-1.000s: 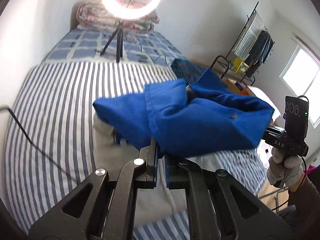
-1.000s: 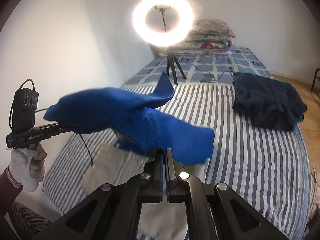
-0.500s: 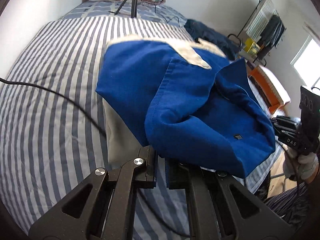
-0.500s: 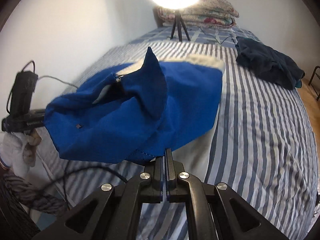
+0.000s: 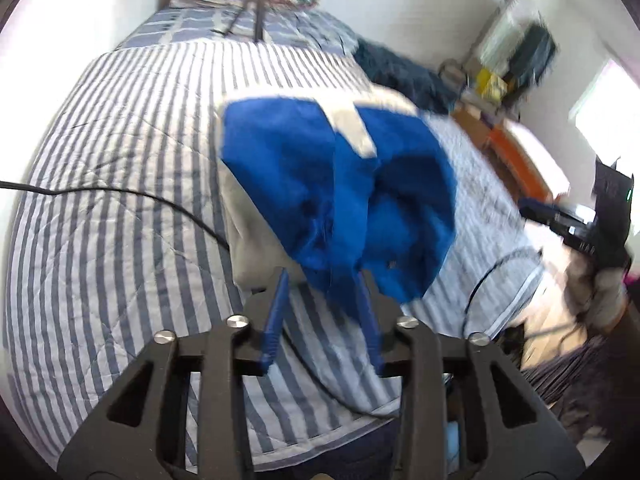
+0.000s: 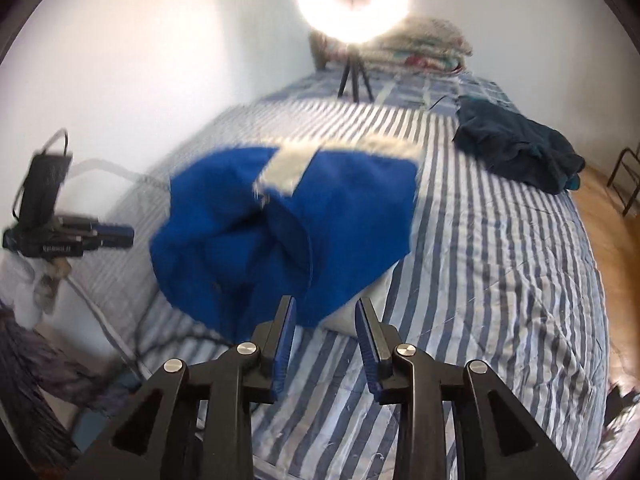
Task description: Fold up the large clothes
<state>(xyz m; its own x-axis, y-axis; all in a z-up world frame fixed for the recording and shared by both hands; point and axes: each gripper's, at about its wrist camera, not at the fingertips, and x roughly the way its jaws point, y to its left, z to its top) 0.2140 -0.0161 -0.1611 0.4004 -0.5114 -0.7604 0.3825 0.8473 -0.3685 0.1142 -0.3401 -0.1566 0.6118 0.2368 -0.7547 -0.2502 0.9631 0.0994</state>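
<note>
A blue garment with cream lining (image 5: 336, 184) lies bunched on the striped bed (image 5: 120, 208), its near edge hanging loose and blurred just past my fingertips. It also shows in the right wrist view (image 6: 288, 224). My left gripper (image 5: 320, 312) is open just below its near edge, holding nothing. My right gripper (image 6: 324, 332) is open just short of the garment's near right edge, holding nothing. Each gripper appears in the other's view: the left one (image 6: 116, 236) at the left, the right one (image 5: 536, 212) at the right.
A dark folded garment (image 6: 520, 152) lies at the bed's far right. A ring light on a tripod (image 6: 352, 0) stands at the bed's head by stacked bedding (image 6: 424, 44). A black cable (image 5: 120, 196) crosses the bed. A clothes rack (image 5: 520, 48) stands right.
Both grippers have opened and let go of the blue garment. It has dropped onto the bed, and both grippers have drawn back from it.
</note>
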